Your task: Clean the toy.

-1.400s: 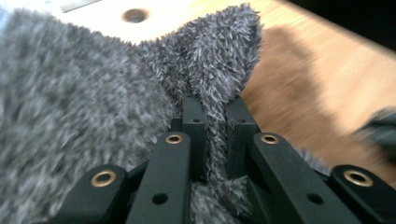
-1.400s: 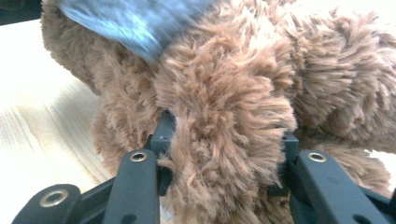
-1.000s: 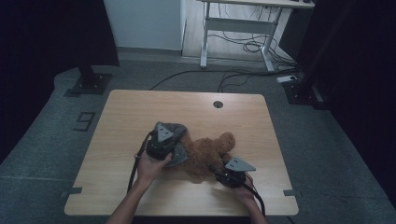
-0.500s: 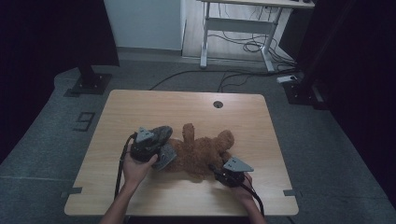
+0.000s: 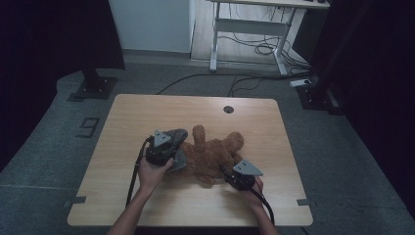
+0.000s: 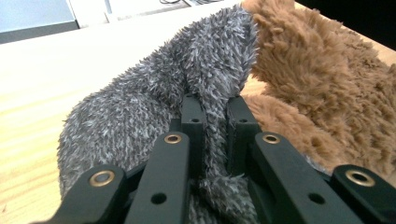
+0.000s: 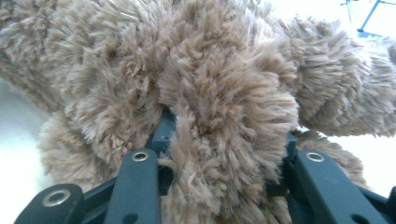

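Observation:
A brown teddy bear [image 5: 215, 154] lies on its back in the middle of the wooden table [image 5: 147, 112]. My left gripper [image 5: 175, 153] is at the bear's left side, shut on a fold of fuzzy grey cloth [image 5: 179, 161]. In the left gripper view the left gripper [image 6: 215, 105] pinches the grey cloth [image 6: 149, 112] right beside the bear's brown fur [image 6: 322, 79]. My right gripper [image 5: 225, 172] is at the bear's lower right. In the right gripper view the right gripper [image 7: 224, 126] is shut on a thick furry limb of the bear [image 7: 210, 70], which hides most of its fingers [image 7: 161, 133].
A round cable hole [image 5: 228, 109] sits near the table's far edge. Beyond the table stand a white desk frame [image 5: 249, 29] with cables on the floor, a dark stand base [image 5: 93, 87] at the left and another [image 5: 315, 95] at the right.
My left gripper swung left with the grey cloth, then came back a little toward the bear. The right gripper has stayed on the bear's limb.

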`<state>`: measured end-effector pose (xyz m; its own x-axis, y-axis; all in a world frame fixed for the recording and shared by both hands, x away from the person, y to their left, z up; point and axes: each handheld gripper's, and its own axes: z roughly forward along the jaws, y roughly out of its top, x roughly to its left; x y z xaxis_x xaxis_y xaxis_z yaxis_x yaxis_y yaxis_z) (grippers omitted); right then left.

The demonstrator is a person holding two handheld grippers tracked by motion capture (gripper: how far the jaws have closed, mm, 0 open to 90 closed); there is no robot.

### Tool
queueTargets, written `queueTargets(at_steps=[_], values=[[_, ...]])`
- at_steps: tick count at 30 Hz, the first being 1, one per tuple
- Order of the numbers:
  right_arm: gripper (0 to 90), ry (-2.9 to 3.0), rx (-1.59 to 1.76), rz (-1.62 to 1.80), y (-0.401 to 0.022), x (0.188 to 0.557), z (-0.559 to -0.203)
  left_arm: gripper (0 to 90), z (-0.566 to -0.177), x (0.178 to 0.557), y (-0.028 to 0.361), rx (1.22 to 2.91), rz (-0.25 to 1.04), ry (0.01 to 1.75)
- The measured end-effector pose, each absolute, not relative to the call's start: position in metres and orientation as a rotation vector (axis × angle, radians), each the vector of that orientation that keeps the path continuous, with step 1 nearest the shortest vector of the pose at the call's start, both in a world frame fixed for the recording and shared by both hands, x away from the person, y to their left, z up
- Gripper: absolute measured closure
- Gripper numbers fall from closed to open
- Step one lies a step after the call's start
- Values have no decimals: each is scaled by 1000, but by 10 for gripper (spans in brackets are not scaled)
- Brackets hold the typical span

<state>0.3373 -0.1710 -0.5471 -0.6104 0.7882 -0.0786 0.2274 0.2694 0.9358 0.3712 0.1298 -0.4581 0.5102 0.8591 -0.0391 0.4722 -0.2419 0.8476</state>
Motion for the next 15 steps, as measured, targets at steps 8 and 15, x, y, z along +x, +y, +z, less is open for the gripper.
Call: queueTargets(at_steps=[8, 15], values=[[592, 1975, 939, 1335, -173, 348, -548, 804, -433, 393, 106, 1895, 556, 1051], [589, 1980, 943, 1359, -175, 349, -548, 801, -448, 421, 88, 1947, 449, 1095]])
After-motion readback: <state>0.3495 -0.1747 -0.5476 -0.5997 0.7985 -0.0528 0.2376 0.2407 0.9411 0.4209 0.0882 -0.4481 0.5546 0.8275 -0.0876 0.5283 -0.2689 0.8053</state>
